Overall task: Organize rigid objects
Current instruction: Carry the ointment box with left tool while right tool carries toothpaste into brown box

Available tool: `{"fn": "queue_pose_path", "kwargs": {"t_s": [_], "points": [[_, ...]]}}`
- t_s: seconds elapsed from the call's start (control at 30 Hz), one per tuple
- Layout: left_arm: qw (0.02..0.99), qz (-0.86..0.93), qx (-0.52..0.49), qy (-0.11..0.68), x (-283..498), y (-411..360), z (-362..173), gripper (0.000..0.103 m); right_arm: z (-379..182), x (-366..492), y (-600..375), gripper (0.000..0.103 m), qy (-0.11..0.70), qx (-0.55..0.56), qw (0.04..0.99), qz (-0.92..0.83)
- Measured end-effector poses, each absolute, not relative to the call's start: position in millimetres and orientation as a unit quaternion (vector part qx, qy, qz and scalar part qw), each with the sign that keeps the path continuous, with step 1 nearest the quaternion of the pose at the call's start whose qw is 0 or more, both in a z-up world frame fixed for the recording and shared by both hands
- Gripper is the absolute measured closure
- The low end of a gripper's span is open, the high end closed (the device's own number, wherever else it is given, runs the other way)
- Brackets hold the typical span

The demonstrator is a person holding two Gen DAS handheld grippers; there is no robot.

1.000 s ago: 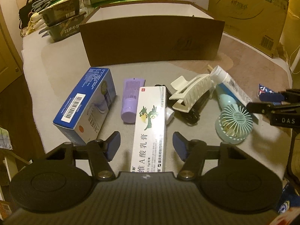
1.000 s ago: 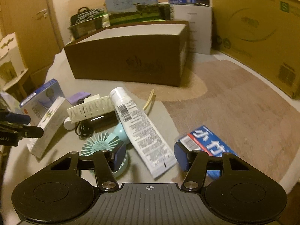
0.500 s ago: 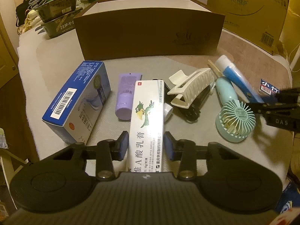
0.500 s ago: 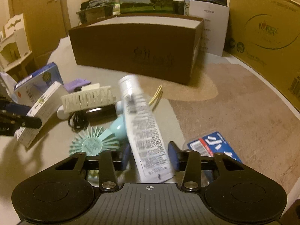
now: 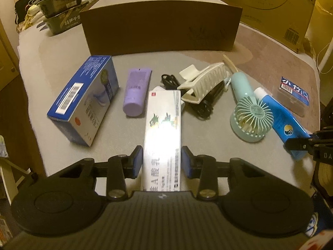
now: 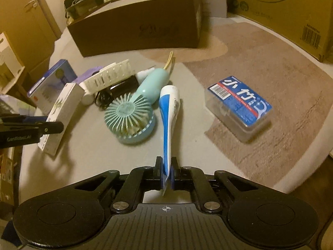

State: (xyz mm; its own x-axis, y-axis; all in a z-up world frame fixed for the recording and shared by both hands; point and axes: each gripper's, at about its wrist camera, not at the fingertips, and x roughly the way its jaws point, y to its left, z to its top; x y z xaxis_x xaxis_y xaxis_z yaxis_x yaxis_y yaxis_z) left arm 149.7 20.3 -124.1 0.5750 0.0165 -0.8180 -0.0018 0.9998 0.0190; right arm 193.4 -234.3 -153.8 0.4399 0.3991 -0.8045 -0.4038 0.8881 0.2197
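Your left gripper (image 5: 162, 162) pinches the white carton (image 5: 162, 133) between its fingers. Your right gripper (image 6: 165, 171) clamps narrowly on the blue tube's (image 6: 169, 112) crimped end. The brown box's (image 5: 160, 31) contents are hidden at top center.

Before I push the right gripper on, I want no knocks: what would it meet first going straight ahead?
The right gripper is shut on the blue-and-white tube. Its cap end leads, and probably meets the mint fan's handle first, then the brown box; depth is unclear.

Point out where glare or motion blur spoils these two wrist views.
Left wrist view: glare washes out the print on the white carton held by the left gripper. Right wrist view: slight motion blur on the mint fan; the blue-and-white tube in the right gripper stays legible.
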Motion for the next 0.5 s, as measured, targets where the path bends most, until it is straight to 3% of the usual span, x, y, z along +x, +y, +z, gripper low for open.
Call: {"fn": "queue_pose_path", "kwargs": {"t_s": [0.1,0.17,0.2,0.3,0.5], "points": [[0.886,0.007,0.011,0.463,157.8,19.2,-124.5,0.054,-154.1,200.9,-231.3,0.088,0.472,-0.003,0.851,0.232],[0.887,0.005,0.01,0.462,162.7,18.7,-125.1,0.054,-152.9,204.9,-229.7,0.073,0.467,0.002,0.855,0.225],[0.887,0.005,0.011,0.461,164.4,18.7,-125.9,0.055,-153.1,206.7,-229.9,0.071,0.463,0.003,0.858,0.223],[0.885,0.005,0.011,0.465,168.1,19.2,-129.3,0.067,-151.2,214.6,-225.9,0.07,0.453,-0.001,0.864,0.222],[0.885,0.003,0.002,0.465,166.0,19.4,-129.1,0.068,-156.9,225.6,-217.4,0.074,0.456,-0.001,0.861,0.225]]}}
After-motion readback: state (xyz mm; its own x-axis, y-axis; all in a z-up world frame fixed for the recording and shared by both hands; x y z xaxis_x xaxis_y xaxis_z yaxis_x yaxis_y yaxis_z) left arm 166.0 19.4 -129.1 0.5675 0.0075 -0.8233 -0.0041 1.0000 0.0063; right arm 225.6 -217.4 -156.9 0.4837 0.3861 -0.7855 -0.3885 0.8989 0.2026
